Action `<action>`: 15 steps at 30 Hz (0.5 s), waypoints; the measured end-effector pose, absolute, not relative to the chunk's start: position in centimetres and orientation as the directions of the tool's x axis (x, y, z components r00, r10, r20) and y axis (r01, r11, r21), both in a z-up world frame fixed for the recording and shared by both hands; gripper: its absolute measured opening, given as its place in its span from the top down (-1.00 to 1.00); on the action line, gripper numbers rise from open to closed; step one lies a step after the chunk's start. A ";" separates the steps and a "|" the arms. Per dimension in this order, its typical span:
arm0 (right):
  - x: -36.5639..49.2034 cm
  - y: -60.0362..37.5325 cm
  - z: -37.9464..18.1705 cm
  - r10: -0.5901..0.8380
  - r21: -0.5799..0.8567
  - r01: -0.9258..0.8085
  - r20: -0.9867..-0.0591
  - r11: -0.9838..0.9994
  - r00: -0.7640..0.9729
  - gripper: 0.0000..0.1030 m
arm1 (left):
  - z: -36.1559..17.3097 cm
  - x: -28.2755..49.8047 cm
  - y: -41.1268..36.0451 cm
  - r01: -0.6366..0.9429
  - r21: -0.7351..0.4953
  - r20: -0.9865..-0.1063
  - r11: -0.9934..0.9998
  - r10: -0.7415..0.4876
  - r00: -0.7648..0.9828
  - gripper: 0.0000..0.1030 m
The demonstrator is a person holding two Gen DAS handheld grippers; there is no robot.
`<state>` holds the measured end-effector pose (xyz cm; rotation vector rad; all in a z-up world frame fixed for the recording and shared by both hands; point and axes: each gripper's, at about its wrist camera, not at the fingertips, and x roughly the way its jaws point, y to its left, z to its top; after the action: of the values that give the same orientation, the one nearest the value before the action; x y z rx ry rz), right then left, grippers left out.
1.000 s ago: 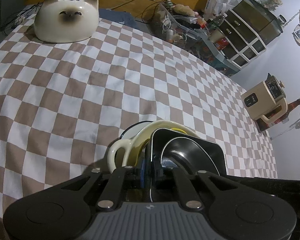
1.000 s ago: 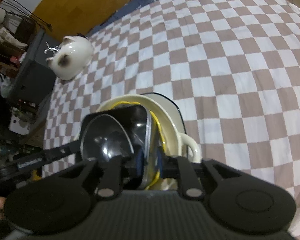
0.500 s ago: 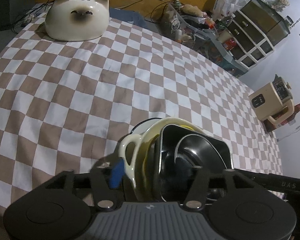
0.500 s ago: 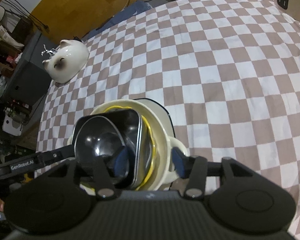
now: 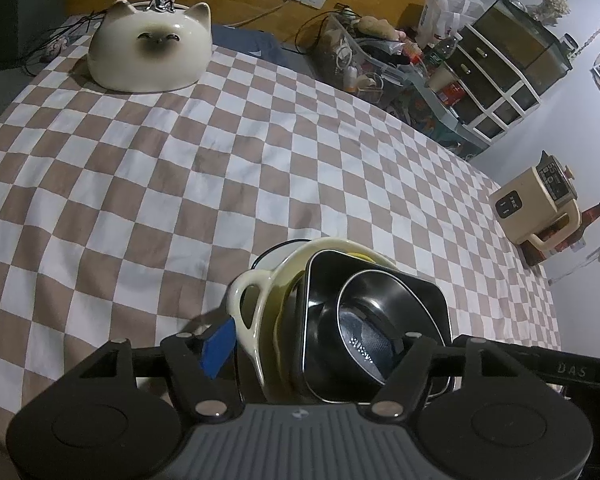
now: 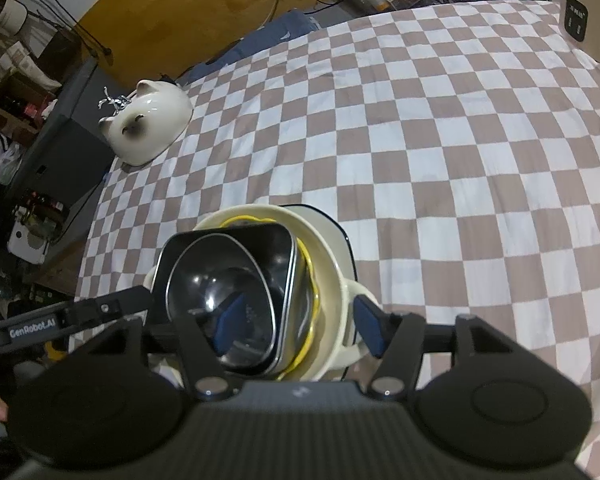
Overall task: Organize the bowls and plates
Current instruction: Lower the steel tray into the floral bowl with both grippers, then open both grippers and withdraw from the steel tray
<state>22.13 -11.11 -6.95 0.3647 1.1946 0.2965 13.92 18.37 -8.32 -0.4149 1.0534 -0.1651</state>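
**Nested dish stack on checkered cloth, both grippers spread**

**Left wrist view**

1. Count: one stack of nested dishes. From the outside in: one cream handled bowl [image 5: 256, 304], one yellow dish [image 5: 360, 258] showing only as a rim sliver, one black square bowl [image 5: 420, 292], one round steel bowl [image 5: 364, 320]. A white dark-rimmed plate [image 5: 276, 250] lies beneath.
2. The stack rests on the checkered cloth [image 5: 180, 168], near its close edge.
3. Other items: one cat-shaped ceramic dish [image 5: 150, 58] at the far end of the cloth, one beige appliance [image 5: 534, 208] off the right edge.
4. Writing: stamped letters inside the steel bowl, too small to read with certainty; "DAS" on the other tool's black bar.
5. Left gripper [image 5: 308, 344]: fingers spread, nothing clamped. One blue pad sits outside the cream handle; the other finger lies over the black bowl.
6. Change: 1.0 s ago the fingers were closed on the stack's rim; they have since parted.

**Right wrist view**

1. The same stack, with the steel bowl [image 6: 220, 292] innermost and the cream handle [image 6: 356, 292] on the right.
2. Writing: "GenRobot.AI" on the left tool's bar.
3. Right gripper [image 6: 300, 330]: released. One blue pad is inside the steel bowl, one outside the cream handle; contact cannot be confirmed.
4. Change: previously clamped on the rims; now opened wide.
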 end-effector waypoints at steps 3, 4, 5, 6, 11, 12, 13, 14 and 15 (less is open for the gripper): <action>22.1 -11.1 -6.9 0.411 0.427 -0.032 -0.845 0.904 0.342 -0.41 | -8.2 13.9 18.5 -0.065 -0.408 -0.806 0.911 -0.326 0.494 -0.52; 22.1 -11.1 -6.9 0.413 0.429 -0.034 -0.843 0.903 0.345 -0.46 | -8.2 14.0 18.5 -0.064 -0.408 -0.805 0.911 -0.326 0.496 -0.55; 22.2 -11.2 -6.8 0.416 0.432 -0.035 -0.839 0.901 0.350 -0.49 | -8.1 14.1 18.6 -0.062 -0.406 -0.805 0.912 -0.325 0.497 -0.58; 22.2 -11.3 -6.7 0.418 0.435 -0.036 -0.835 0.900 0.358 -0.57 | -7.9 14.2 18.6 -0.062 -0.402 -0.805 0.914 -0.320 0.499 -0.69; 22.3 -11.7 -5.2 0.384 0.400 -0.054 -0.821 0.915 0.422 -0.89 | -6.7 14.8 19.0 -0.055 -0.395 -0.788 0.917 -0.308 0.533 -0.99; 22.3 -11.7 -4.8 0.372 0.386 -0.060 -0.818 0.920 0.440 -0.91 | -6.3 14.9 19.0 -0.053 -0.388 -0.784 0.920 -0.300 0.543 -1.00; 22.3 -11.7 -4.5 0.364 0.378 -0.064 -0.812 0.924 0.456 -0.95 | -5.9 15.0 19.0 -0.051 -0.379 -0.783 0.924 -0.291 0.551 -1.00; 22.2 -11.7 -4.1 0.356 0.370 -0.066 -0.807 0.927 0.472 -0.98 | -5.5 15.0 19.0 -0.048 -0.368 -0.782 0.929 -0.281 0.557 -1.00; 22.2 -11.7 -3.7 0.348 0.363 -0.066 -0.801 0.929 0.487 -0.99 | -5.1 15.1 18.9 -0.046 -0.358 -0.784 0.933 -0.273 0.558 -1.00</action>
<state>22.16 -11.74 -3.66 0.3021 1.0353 0.2561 15.11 18.91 -5.13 -0.3585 0.9751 -0.1376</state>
